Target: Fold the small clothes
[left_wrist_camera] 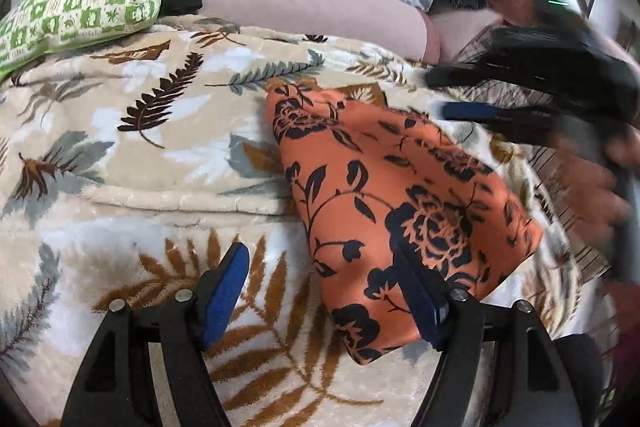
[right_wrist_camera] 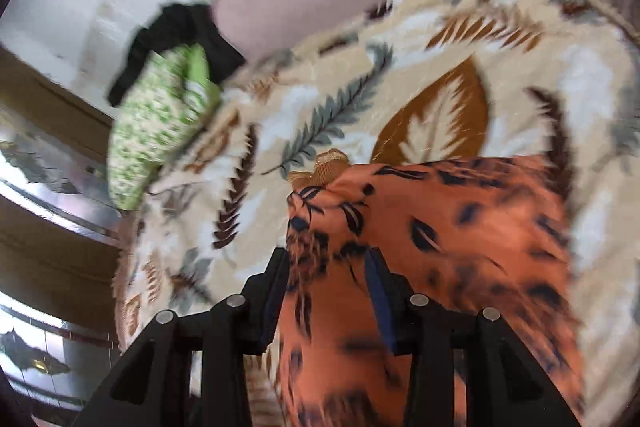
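Left wrist view: the left claw (left_wrist_camera: 320, 291) hangs with its jaws wide apart over a leaf-print blanket (left_wrist_camera: 132, 163), gripping nothing. The orange cloth (left_wrist_camera: 384, 195), flowered in black, lies flat on the blanket, its near corner under the claw's right finger. The right claw (left_wrist_camera: 436, 95) is blurred beyond the cloth, beside a hand (left_wrist_camera: 592, 187).

Right wrist view: the right claw (right_wrist_camera: 328, 267) has the cloth (right_wrist_camera: 460, 227) bunched between its fingers; whether the pads press it I cannot tell. A green pillow (right_wrist_camera: 160, 123) sits far left.

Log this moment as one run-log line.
stage: folding | orange floral garment on leaf blanket | left gripper: open, empty | right gripper: garment between fingers, opening
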Demonstrator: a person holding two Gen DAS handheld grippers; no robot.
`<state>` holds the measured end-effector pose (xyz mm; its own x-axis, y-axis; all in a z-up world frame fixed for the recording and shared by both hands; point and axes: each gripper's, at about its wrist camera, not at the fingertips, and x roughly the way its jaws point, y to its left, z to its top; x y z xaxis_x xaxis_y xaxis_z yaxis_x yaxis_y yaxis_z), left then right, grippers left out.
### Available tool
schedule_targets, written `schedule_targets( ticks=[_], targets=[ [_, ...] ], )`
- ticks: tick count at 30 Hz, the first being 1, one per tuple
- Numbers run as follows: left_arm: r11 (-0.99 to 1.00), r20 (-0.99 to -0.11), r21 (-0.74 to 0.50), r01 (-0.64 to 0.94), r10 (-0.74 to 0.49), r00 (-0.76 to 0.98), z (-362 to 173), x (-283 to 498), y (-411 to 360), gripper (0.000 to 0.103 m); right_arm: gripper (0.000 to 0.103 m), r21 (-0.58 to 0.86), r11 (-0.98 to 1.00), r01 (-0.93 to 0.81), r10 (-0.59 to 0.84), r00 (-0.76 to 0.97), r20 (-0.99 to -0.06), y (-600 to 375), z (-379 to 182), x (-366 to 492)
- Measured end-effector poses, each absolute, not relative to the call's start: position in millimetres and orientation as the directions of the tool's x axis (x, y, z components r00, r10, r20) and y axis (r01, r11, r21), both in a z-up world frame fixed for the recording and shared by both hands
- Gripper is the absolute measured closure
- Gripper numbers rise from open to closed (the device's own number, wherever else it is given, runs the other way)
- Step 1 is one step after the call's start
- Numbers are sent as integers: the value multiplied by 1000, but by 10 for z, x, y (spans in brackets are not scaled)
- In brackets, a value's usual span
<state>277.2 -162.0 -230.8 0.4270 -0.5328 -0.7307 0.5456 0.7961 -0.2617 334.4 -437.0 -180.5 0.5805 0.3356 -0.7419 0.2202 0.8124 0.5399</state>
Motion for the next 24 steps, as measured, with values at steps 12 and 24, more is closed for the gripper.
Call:
schedule_targets(
  ticks=[12,24],
  targets=[
    [812,-806,-198,550,-454,381,-2665,2738,-1755,23,88,490,785,379,251,529,-811,-4765,-2510,2114],
    [834,-747,-112,540,-429,508,-2374,2669,-1848,23,90,499,807,316,251,581,-774,-4662,-2598,1858]
  ],
)
